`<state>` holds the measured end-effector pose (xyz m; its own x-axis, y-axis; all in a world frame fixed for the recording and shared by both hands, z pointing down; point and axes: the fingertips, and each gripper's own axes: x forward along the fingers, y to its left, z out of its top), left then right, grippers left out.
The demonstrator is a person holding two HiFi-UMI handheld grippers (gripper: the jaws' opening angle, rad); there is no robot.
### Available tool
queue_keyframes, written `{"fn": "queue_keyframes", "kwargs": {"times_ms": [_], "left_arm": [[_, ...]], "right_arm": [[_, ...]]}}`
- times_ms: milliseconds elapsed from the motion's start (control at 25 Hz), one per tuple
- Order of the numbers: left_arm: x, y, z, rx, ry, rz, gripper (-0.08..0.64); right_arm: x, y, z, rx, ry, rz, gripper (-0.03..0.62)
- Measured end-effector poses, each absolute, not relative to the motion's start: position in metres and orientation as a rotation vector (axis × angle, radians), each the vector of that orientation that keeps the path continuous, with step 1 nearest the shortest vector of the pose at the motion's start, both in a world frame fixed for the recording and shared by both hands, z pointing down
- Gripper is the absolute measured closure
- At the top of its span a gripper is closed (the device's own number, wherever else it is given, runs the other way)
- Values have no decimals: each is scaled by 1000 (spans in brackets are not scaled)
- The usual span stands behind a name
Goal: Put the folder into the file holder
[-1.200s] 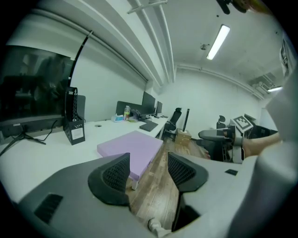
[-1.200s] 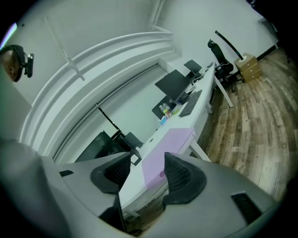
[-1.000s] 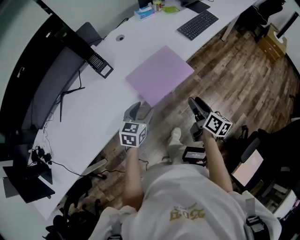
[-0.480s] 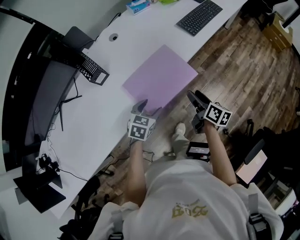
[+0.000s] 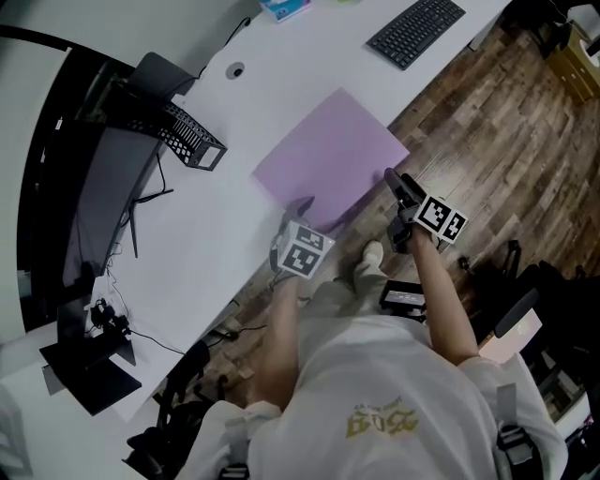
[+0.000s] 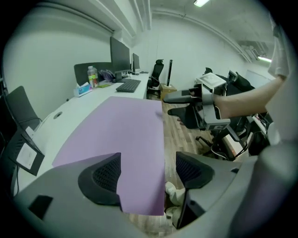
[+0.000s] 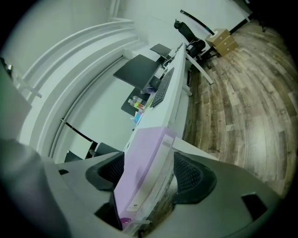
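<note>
A purple folder (image 5: 333,155) lies flat on the white desk (image 5: 216,225), its near corner hanging over the desk's front edge. My left gripper (image 5: 302,208) sits at that near corner. In the left gripper view the folder (image 6: 116,125) lies between the jaws of the left gripper (image 6: 146,169), which have just been opening; the right pad (image 6: 193,169) stands clear of it. My right gripper (image 5: 392,178) is at the folder's right edge. In the right gripper view, the folder's edge (image 7: 144,158) runs between the widening jaws of the right gripper (image 7: 146,174). The black mesh file holder (image 5: 195,139) stands at the left of the folder.
A keyboard (image 5: 417,30) and a blue tissue box (image 5: 286,7) lie at the far end of the desk. A dark monitor (image 5: 103,178) stands behind the file holder. Below the desk edge is wooden floor (image 5: 506,122), with the person's foot (image 5: 372,255) and a black device (image 5: 408,298).
Both grippers have come down and forward to the folder: the left to its near corner, the right to its right edge. Both sets of jaws stand wider than before.
</note>
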<state>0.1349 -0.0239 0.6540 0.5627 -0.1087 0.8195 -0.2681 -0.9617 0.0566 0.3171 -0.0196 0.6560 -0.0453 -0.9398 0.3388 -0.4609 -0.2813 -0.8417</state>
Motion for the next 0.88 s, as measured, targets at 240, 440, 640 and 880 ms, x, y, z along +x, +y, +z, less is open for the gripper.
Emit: {"fn": "queue_keyframes", "kwargs": {"times_ms": [240,440,640,880], "left_arm": [[147,-19,670,2679,-279,1474,170],[146,-23,674,2724,-318,1542,186],[144,-28,676,2739,-333,1610,197],[143,-35,679,2719,-356,1656,202]], "right_arm": [[323,-35,673,-1722,1379,-1330,245],[318,-46,678,-1676,1355,-1350,245],[319,-56,684,-1662,1329,-1358,255],[308,-69,692,-1578,1363,-1414,264]]}}
